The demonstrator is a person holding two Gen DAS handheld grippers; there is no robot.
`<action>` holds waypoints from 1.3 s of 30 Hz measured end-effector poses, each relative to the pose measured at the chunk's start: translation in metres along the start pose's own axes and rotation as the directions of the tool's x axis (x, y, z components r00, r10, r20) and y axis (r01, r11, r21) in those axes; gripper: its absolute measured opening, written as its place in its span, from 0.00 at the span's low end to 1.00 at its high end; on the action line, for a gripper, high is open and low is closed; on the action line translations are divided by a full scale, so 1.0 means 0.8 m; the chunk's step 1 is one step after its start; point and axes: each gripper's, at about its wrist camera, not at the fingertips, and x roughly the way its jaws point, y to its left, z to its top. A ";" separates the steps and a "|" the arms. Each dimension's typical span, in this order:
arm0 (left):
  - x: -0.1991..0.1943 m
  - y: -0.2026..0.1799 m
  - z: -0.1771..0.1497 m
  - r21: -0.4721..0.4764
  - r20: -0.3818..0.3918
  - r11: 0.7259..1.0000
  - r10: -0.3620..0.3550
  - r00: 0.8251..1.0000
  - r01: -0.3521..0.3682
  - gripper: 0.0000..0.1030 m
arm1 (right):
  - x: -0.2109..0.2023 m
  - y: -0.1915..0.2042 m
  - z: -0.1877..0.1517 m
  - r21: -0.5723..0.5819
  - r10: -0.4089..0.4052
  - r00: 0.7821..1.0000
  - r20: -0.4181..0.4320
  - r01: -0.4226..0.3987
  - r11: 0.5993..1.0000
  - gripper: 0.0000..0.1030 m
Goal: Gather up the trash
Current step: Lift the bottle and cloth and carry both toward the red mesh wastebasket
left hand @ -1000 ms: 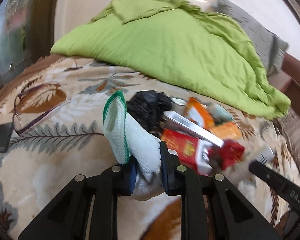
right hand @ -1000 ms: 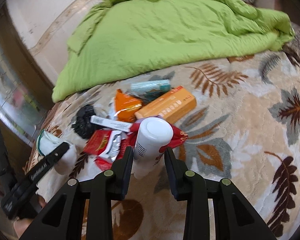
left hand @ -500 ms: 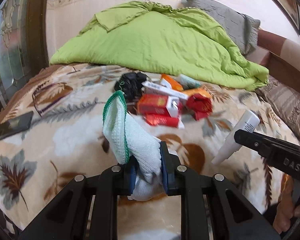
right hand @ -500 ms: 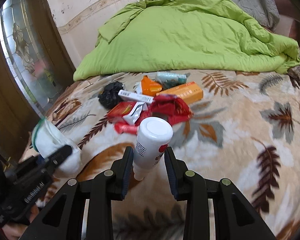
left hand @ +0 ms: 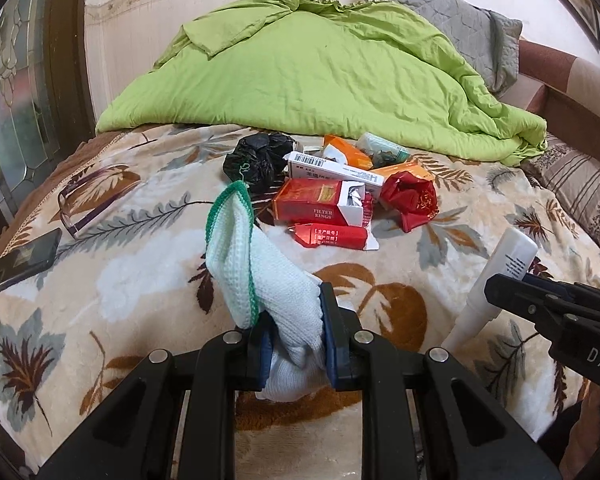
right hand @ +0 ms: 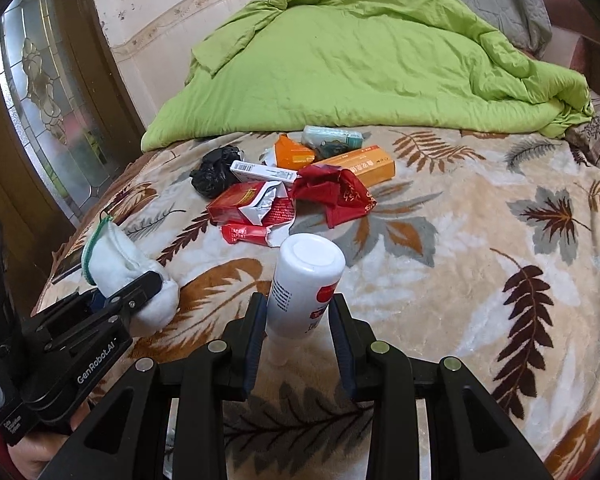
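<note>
Both grippers pulled back from trash pile (left hand: pixel 332 196) at 12 o'clock on bed (right hand: pixel 480 240); my left gripper (left hand: pixel 294 330) clamps cloth (left hand: pixel 260 276), right gripper (right hand: pixel 298 328) grips bottle (right hand: pixel 304 280).

left gripper (left hand: pixel 292 332) has its fingers clamped on a sock (left hand: pixel 260 280) between the pads. right gripper (right hand: pixel 300 320) has a bottle (right hand: pixel 304 276) between its fingers, pads against its sides.
</note>
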 end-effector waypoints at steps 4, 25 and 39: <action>0.004 -0.003 0.001 0.007 -0.004 1.000 0.008 1.000 -0.008 0.19 | 0.004 0.003 0.001 -0.009 -0.002 1.000 0.000 0.002 1.000 0.34; -0.005 -0.018 -0.001 0.043 0.024 0.998 -0.043 0.999 0.042 0.19 | -0.007 0.001 0.002 0.015 0.010 1.000 0.022 -0.010 1.000 0.34; -0.036 -0.077 -0.019 0.189 0.013 0.950 -0.257 0.966 0.250 0.19 | -0.083 -0.040 -0.034 0.132 0.032 0.996 0.088 -0.044 0.990 0.34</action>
